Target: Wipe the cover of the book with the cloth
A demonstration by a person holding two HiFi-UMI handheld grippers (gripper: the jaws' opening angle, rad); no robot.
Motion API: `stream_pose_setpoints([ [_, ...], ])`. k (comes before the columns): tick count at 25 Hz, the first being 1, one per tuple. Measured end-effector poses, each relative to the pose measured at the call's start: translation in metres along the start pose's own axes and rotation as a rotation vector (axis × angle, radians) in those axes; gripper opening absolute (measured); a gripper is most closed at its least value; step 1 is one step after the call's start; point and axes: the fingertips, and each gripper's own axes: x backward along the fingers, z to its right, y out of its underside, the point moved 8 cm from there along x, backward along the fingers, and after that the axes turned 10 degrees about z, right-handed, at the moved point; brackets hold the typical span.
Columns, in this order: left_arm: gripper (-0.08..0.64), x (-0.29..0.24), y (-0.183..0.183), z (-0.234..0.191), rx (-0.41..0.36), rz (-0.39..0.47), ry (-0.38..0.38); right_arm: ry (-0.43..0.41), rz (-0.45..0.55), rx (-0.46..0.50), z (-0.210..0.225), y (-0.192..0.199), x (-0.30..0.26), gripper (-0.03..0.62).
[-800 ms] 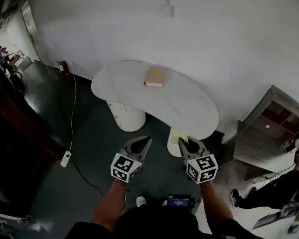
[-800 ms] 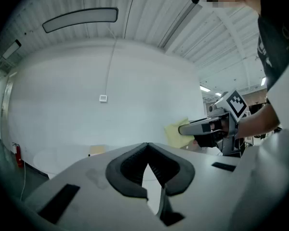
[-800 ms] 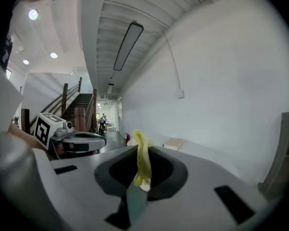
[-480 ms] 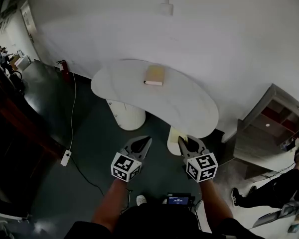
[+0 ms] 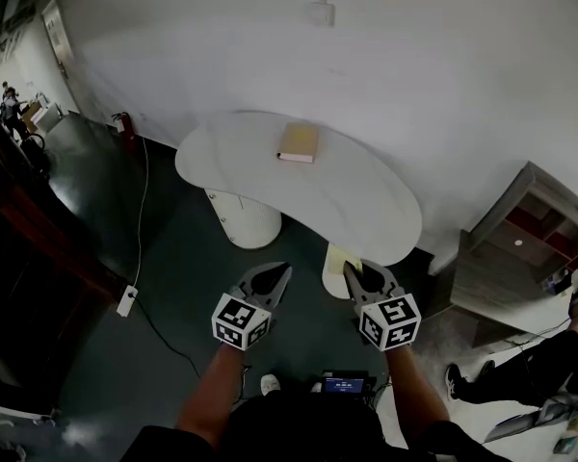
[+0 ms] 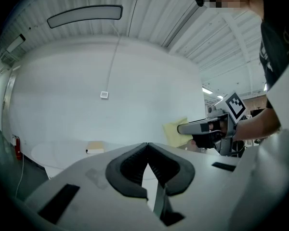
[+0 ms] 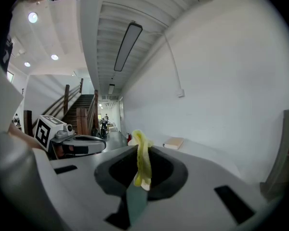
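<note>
A tan book (image 5: 299, 142) lies flat on the far part of a white, bean-shaped table (image 5: 352, 210); it also shows small in the left gripper view as the book (image 6: 95, 147) and in the right gripper view as the book (image 7: 174, 143). Both grippers hang well short of the table, over the dark floor. My right gripper (image 5: 354, 275) is shut on a yellow cloth (image 5: 342, 261), which sticks up between its jaws as the cloth (image 7: 141, 161). My left gripper (image 5: 278, 275) is shut with nothing in it; its jaws meet at the tips (image 6: 148, 146).
Two white pedestals (image 5: 243, 221) carry the table, close to a white wall. A white cable and box (image 5: 127, 301) run over the dark floor at left. A grey shelf unit (image 5: 520, 248) stands at right, with a seated person's legs (image 5: 501, 373) below it.
</note>
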Motion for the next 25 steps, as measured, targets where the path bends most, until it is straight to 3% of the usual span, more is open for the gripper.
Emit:
stream_pose_setpoints([
  [16,0.009,-0.028,0.013,0.014,0.004,-0.005,-0.068,-0.018,-0.007,-0.036,0.05,0.009,0.01,0.087],
  [25,0.009,-0.047,0.027,-0.034,0.02,-0.016,-0.063,0.004,-0.028,-0.046,0.063,0.017,-0.038,0.087],
])
